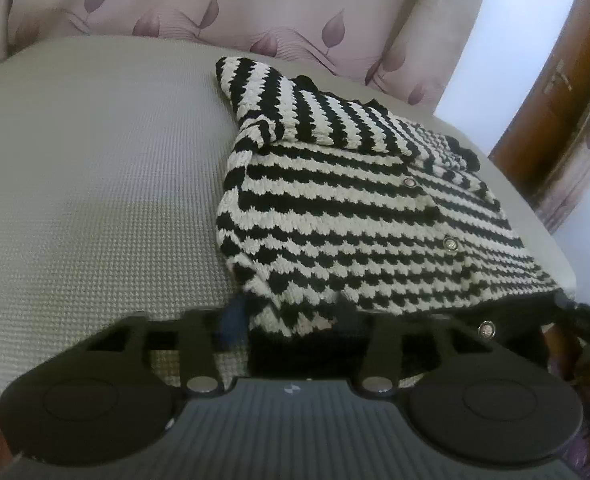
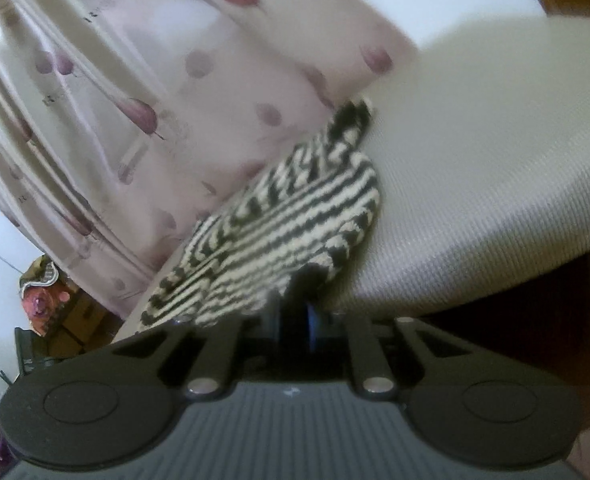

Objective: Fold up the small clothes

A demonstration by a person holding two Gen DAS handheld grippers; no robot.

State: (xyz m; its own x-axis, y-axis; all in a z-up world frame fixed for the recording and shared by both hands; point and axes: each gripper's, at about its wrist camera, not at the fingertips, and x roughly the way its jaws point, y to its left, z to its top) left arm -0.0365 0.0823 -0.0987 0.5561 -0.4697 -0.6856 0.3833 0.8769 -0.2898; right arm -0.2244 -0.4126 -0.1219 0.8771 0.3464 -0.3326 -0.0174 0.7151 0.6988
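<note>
A black-and-white striped knit cardigan [image 1: 355,216] with metal buttons lies partly folded on a grey textured cushion [image 1: 95,184], one sleeve laid across its top. My left gripper [image 1: 291,320] is at its near hem, the jaws standing wide with the hem edge between them. In the right wrist view the same cardigan [image 2: 287,220] hangs over the cushion edge [image 2: 475,200]. My right gripper [image 2: 295,312] is shut on the cardigan's near edge, which bunches over the fingertips.
A pink curtain with purple leaf print [image 1: 255,4] hangs behind the cushion. A brown wooden frame [image 1: 567,112] stands at the right. Coloured clutter [image 2: 43,300] lies on the floor at the lower left of the right wrist view.
</note>
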